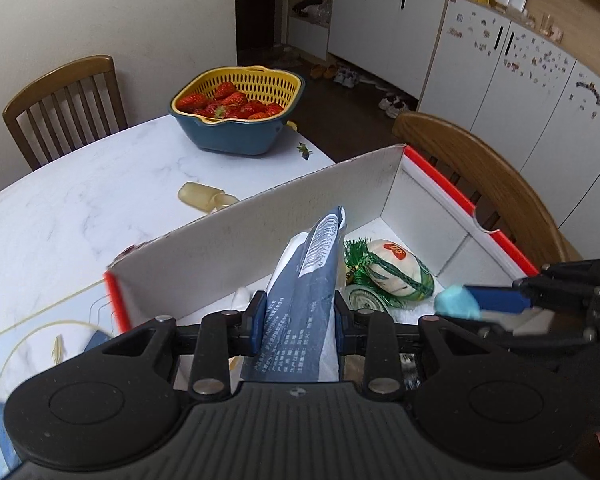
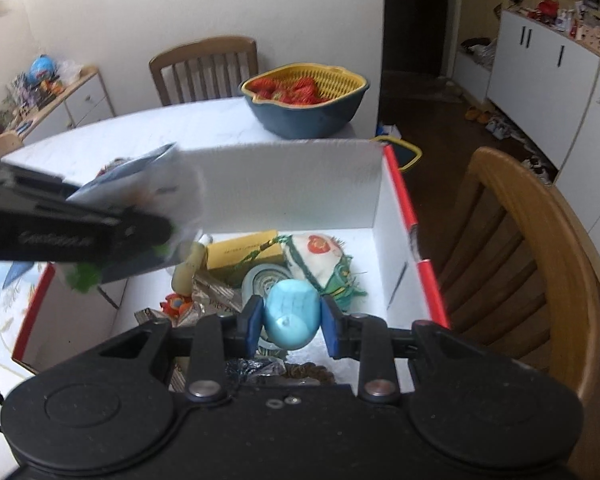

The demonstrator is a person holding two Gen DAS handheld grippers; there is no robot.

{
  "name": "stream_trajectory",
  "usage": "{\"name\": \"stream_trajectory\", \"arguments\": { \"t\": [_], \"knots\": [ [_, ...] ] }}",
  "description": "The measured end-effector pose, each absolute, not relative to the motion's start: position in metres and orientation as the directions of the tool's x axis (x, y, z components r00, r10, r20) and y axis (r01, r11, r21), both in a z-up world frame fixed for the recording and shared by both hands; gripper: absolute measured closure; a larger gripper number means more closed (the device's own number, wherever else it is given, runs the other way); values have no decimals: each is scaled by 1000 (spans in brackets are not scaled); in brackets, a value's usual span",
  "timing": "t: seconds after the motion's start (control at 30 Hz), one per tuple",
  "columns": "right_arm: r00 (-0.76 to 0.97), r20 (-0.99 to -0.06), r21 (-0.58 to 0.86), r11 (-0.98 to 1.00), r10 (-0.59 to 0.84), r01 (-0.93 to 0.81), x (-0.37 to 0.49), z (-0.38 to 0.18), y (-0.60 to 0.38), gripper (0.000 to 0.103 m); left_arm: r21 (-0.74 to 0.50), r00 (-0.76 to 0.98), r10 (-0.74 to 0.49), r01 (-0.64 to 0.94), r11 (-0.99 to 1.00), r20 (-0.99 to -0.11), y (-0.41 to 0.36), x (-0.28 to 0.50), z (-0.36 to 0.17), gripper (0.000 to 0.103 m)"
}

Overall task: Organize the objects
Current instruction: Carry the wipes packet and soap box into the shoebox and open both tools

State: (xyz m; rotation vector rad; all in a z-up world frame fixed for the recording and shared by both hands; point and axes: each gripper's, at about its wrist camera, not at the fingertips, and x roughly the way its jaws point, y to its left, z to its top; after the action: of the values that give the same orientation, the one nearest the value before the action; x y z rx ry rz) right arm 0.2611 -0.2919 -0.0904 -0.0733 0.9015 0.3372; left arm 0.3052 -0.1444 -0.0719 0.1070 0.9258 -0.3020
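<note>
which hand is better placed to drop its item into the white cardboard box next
Right, probably. The right gripper holds the light blue egg-shaped toy above bare box floor; the left gripper grips the grey-blue packet over clutter.

Your counter [image 1: 60, 216] looks like glossy marble; the box [image 1: 284, 216] is matt cardboard, the colander [image 1: 240, 84] smooth plastic, the chairs [image 1: 60, 100] wood.

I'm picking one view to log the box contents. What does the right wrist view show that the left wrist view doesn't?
Only the right wrist view: a yellow box and an orange toy inside the cardboard box.
Only the left: a beige bottle lying on the table.
Both: the strawberry basket, the left gripper clamping a grey packet, and the right gripper clamping a blue egg.
</note>
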Motion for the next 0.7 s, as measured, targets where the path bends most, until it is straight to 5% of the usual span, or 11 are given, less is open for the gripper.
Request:
{"name": "stream_trajectory", "arguments": {
  "t": [0.7],
  "knots": [
    [482,-845,26,918,231,-395,284,-127,-272,75,-3,513,-153,281,960,-845,-170,340,-116,70]
  ]
}}
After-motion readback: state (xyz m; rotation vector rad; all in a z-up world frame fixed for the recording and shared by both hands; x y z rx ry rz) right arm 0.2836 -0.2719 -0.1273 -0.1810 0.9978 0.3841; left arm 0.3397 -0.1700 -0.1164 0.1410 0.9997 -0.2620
